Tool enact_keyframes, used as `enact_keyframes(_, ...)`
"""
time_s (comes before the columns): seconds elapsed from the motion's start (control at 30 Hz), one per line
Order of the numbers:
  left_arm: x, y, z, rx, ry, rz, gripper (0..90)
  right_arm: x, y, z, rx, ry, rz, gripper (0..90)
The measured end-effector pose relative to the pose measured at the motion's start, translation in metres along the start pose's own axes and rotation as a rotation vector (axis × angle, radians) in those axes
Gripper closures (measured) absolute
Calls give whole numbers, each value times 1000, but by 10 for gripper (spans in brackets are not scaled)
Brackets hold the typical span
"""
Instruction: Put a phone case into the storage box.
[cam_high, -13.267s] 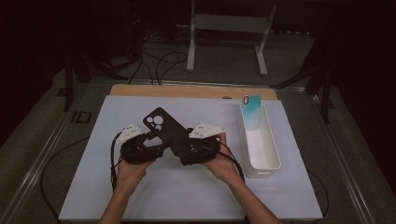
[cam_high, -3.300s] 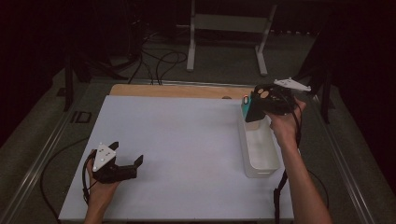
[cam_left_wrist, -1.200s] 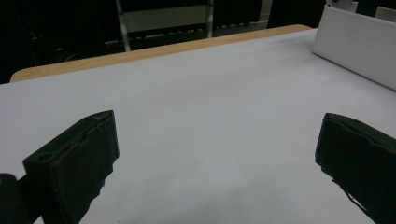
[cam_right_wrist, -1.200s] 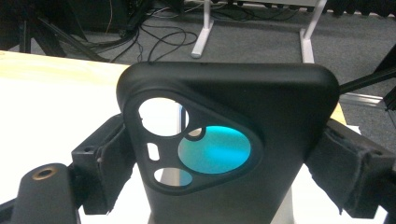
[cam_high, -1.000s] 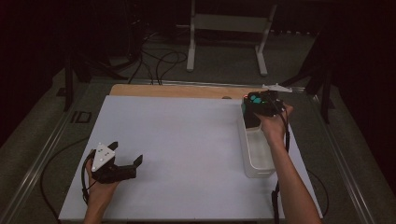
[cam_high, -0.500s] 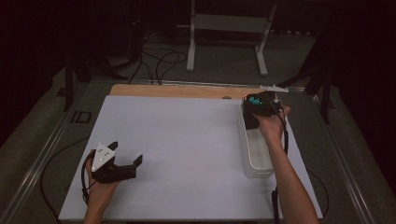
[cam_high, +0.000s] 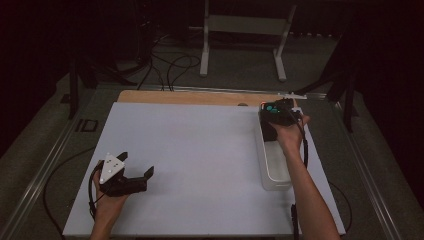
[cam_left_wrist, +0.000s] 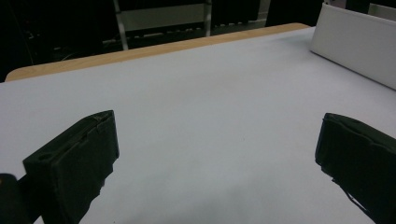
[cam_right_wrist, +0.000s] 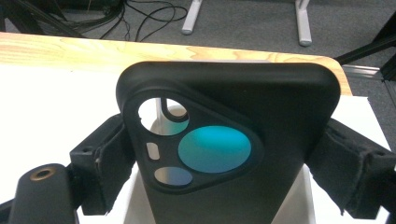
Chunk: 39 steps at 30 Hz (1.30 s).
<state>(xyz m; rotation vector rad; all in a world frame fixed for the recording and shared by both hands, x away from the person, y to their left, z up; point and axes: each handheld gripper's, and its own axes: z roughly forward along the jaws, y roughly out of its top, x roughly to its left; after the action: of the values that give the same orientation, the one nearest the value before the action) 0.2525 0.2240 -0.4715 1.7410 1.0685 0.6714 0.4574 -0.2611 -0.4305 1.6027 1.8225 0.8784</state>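
In the right gripper view a black phone case (cam_right_wrist: 261, 107) with a camera cut-out stands upright between the jaws, and my right gripper (cam_right_wrist: 229, 154) is shut on its sides. Something teal (cam_right_wrist: 215, 149) shows through the large round hole; I cannot tell what it is. From the high view the right gripper (cam_high: 276, 116) holds the case over the far end of the white tray (cam_high: 263, 167). My left gripper (cam_high: 136, 164) rests on the white mat near the front left, open, with bare mat between its jaws (cam_left_wrist: 219, 140).
The white mat (cam_high: 200, 150) covers the table, with a wooden strip (cam_high: 190, 97) along its far edge. The tray's side wall (cam_left_wrist: 355, 46) shows at the far right of the left gripper view. Cables and a metal stand (cam_high: 240, 30) lie on the floor beyond.
The right gripper has come down and slightly left with the black case, to the tray's far end. The left gripper has stayed put and open.
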Motion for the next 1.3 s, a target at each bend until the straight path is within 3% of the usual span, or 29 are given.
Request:
enact_keyframes(0.2,0,-1,1,5,-3,-1,2,-2,1,6,-7,-5,30,129)
enact_keyframes(0.8,-1,-1,2,13,-9,-3,2,-5,2,10,-29,15,49,77)
enact_keyframes(1.03,-1,-1,2,12,-7,-2,2,-5,3,4,-52,18,30,77)
enact_keyframes(1.3,1,0,0,13,-9,-7,2,-1,3,-11,-70,60,-2,78)
